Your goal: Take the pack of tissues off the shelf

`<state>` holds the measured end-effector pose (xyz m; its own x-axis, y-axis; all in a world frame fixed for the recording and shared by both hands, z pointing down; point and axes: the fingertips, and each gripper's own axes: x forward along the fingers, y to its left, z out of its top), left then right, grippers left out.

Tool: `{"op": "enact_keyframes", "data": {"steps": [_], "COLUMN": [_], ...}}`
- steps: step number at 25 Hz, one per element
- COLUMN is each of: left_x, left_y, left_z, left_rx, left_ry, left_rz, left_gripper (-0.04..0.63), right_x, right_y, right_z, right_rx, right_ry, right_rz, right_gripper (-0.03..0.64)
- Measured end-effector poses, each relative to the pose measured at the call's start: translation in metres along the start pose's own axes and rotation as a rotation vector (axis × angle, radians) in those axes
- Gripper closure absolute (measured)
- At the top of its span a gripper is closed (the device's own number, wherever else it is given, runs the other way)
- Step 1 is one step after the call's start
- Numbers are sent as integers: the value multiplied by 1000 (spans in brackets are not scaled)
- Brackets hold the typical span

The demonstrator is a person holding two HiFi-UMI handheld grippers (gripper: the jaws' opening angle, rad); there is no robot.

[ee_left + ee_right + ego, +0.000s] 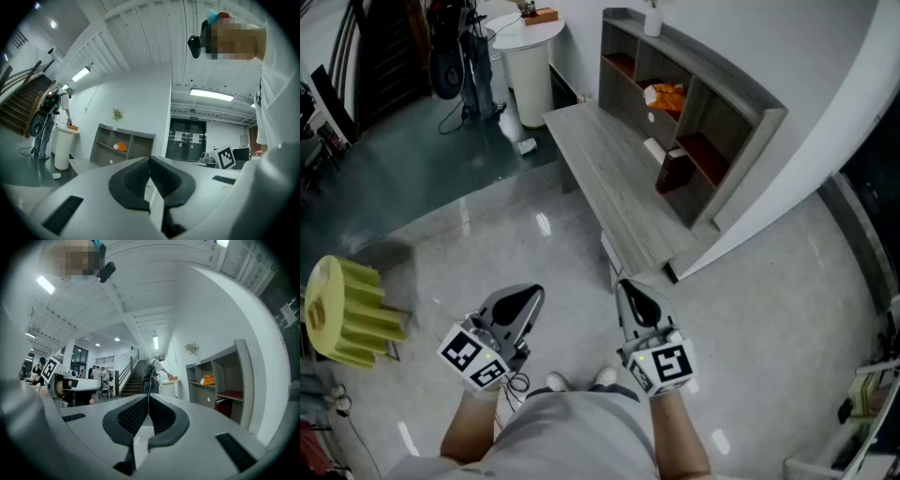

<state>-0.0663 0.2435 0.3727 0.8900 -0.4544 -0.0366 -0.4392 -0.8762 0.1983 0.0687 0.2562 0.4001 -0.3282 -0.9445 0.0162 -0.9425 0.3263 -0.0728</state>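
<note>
An orange pack of tissues (666,96) lies in a middle compartment of the grey shelf unit (741,103), which stands on a long grey bench (600,178). Both grippers hang low over the floor, well short of the bench. My left gripper (532,292) is shut with nothing in it, and my right gripper (628,286) is shut and empty too. In the left gripper view the shut gripper (150,159) points toward the far shelf (105,136) and the tissues (121,146). In the right gripper view the closed gripper (148,397) has the tissues (208,379) off to its right.
A dark red box (675,171) stands in the lower compartment nearest the bench's front. A vase (652,19) sits on top of the shelf. A white round stand (528,66) is beyond the bench, with a person (47,122) beside it. A yellow object (347,314) lies at left.
</note>
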Motion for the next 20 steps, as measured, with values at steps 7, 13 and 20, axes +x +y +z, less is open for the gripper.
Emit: {"op": "enact_keyframes", "data": {"steps": [7, 13, 20], "left_x": [34, 61, 85], "left_y": [-12, -25, -29], "left_z": [-4, -11, -29], "left_rx": [-11, -17, -10], "left_ry": [11, 11, 45], "left_rz": [7, 18, 44], "left_gripper": [578, 578, 578], "right_x": [-5, -13, -9], "right_y": [-31, -59, -87], "right_z": [-1, 1, -7], "right_rx": [15, 36, 46], "right_ry": [-6, -38, -40], "right_rz": [24, 48, 88], "right_gripper": [597, 595, 595]}}
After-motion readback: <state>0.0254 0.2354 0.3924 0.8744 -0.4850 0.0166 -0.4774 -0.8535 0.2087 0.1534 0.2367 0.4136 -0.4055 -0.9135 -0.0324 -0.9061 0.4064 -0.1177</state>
